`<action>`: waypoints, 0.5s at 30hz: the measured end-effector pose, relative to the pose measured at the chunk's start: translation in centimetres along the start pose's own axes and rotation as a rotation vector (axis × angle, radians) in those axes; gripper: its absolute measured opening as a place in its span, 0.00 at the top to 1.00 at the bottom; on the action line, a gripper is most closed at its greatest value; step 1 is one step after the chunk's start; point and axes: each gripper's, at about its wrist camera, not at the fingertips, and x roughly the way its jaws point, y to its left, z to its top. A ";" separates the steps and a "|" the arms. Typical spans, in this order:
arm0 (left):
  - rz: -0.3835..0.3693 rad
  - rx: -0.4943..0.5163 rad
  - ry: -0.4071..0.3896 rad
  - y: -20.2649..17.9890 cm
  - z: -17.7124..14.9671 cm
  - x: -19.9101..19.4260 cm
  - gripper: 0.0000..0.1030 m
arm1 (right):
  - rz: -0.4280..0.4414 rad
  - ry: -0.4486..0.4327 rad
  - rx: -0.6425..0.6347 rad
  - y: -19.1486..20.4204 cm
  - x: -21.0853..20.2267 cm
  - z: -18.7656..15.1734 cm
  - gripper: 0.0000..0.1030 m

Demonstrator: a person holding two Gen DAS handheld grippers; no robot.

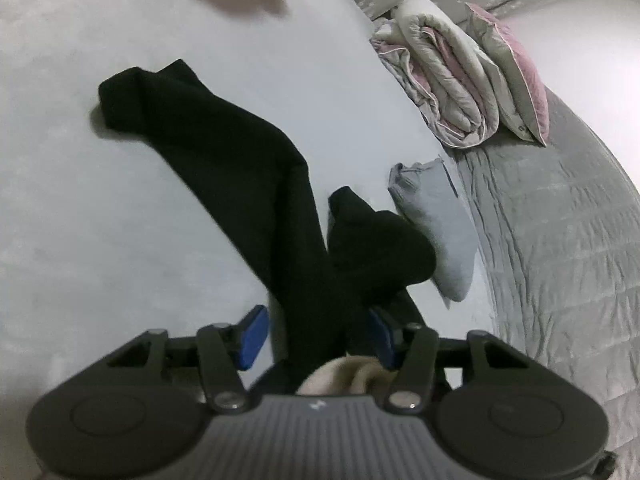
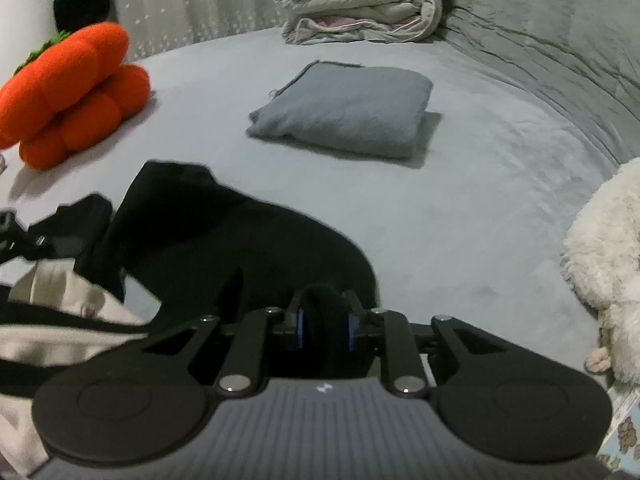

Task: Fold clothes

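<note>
A black knit garment (image 1: pixel 224 152), soft and matte, sprawls in long limp tubes across the smooth pale-grey bed (image 1: pixel 80 220). The left gripper (image 1: pixel 316 334) has blue-padded fingers spread around the cloth; the right gripper (image 2: pixel 326 324) pinches a rounded black fold. A folded grey garment (image 2: pixel 348 112) lies beyond.

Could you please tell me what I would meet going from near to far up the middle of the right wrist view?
Right gripper shut on the black garment → folded grey cloth → rolled-up quilt.
</note>
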 end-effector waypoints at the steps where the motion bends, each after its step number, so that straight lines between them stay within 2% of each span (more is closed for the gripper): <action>1: 0.011 0.003 0.000 0.0 0.0 0.0 0.78 | -0.003 -0.008 -0.012 0.2 -0.1 -0.1 0.77; 2: 0.022 0.005 -0.001 0.1 -0.1 0.0 0.92 | -0.007 -0.017 -0.022 0.4 -0.3 -0.3 0.77; 4: 0.037 -0.007 -0.032 0.0 -0.1 -0.7 0.92 | -0.002 -0.030 -0.019 0.5 -0.5 -0.3 0.77; 10: 0.118 0.069 -0.155 -1.5 -0.3 -4.0 0.93 | -0.004 -0.107 0.068 -0.6 -1.7 0.9 0.79; 12: 0.168 0.087 -0.214 -1.6 -0.2 -5.2 0.93 | -0.009 -0.134 0.087 -0.8 -2.2 1.4 0.80; 15: 0.275 0.122 -0.342 -1.7 0.1 -7.7 0.93 | -0.025 -0.164 0.095 -0.8 -2.6 1.9 0.80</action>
